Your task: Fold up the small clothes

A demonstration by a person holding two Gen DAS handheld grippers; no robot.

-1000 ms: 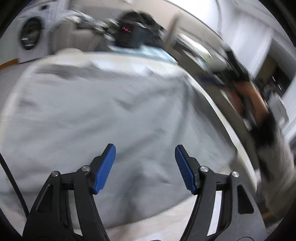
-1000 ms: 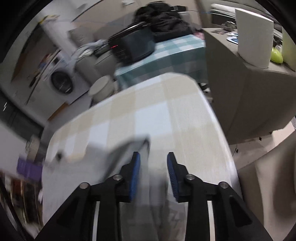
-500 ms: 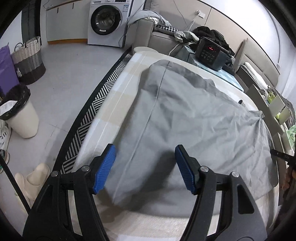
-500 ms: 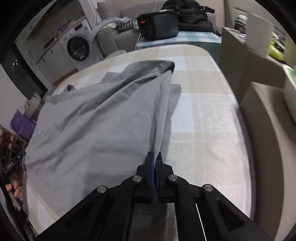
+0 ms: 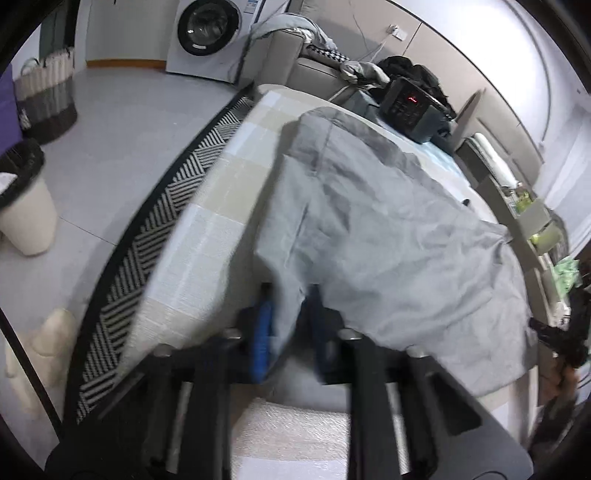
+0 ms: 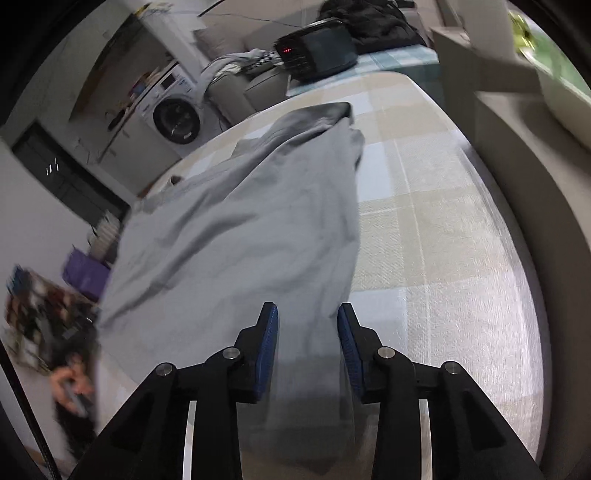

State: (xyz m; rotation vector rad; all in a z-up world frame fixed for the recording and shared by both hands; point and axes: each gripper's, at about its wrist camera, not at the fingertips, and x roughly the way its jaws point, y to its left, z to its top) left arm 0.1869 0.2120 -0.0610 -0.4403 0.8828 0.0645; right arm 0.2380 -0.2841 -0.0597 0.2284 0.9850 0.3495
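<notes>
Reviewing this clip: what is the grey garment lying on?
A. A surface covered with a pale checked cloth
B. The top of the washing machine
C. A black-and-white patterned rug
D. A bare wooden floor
A. In both wrist views the grey garment is spread over a surface with a pale beige-and-white checked cloth; the washing machine and the patterned rug lie off to the side.
</notes>
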